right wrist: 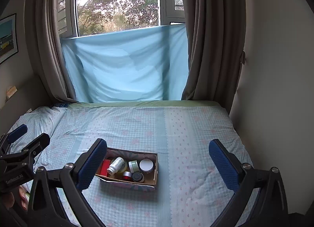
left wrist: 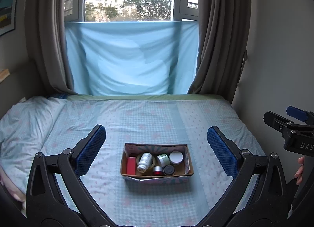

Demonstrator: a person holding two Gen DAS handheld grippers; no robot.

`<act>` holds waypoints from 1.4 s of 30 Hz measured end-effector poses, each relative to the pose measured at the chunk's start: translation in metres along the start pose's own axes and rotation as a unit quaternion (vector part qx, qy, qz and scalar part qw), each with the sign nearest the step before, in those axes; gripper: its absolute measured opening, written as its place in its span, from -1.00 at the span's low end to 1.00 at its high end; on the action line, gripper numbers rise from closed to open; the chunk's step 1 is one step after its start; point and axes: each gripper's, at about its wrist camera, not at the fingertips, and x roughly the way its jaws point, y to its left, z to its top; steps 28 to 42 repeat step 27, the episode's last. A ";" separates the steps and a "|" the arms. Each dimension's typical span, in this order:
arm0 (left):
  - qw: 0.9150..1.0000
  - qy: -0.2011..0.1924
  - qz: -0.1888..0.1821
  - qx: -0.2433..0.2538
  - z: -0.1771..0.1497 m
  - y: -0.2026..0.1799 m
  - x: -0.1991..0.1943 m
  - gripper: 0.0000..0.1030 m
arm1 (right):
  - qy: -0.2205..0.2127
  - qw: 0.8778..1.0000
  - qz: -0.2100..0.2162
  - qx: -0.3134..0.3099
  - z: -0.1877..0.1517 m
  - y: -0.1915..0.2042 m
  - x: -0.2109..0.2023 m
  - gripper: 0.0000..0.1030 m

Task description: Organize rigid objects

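A small cardboard box [left wrist: 187,160] sits on the bed. It holds a red box [left wrist: 131,165], a white bottle [left wrist: 144,161] lying on a tape roll, a green jar [left wrist: 163,159], a white-lidded jar [left wrist: 176,156], a red jar [left wrist: 157,170] and a black jar [left wrist: 169,170]. My left gripper [left wrist: 157,148] is open and empty, above and in front of the box. My right gripper [right wrist: 157,160] is open and empty, to the right of the box [right wrist: 156,170]. The bottle [right wrist: 116,165] and jars show in the right wrist view too.
The bed [left wrist: 157,119] has a checked blue sheet and a pillow [left wrist: 25,120] at the left. A light blue cloth [left wrist: 129,58] hangs below the window, with brown curtains on both sides. A wall [right wrist: 274,89] borders the bed at the right.
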 end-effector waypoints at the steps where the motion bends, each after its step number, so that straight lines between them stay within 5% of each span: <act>1: 1.000 0.000 0.000 0.000 0.000 0.000 0.000 1.00 | 0.000 1.000 -0.001 0.000 0.000 0.000 0.000 1.00; 20: 0.999 -0.045 0.001 0.004 0.001 -0.009 -0.005 1.00 | -0.007 1.000 -0.002 0.002 0.003 0.000 0.000 1.00; 42: 0.999 -0.031 0.001 0.019 -0.001 -0.017 0.012 1.00 | 0.015 1.000 -0.001 0.005 0.003 -0.005 0.018 1.00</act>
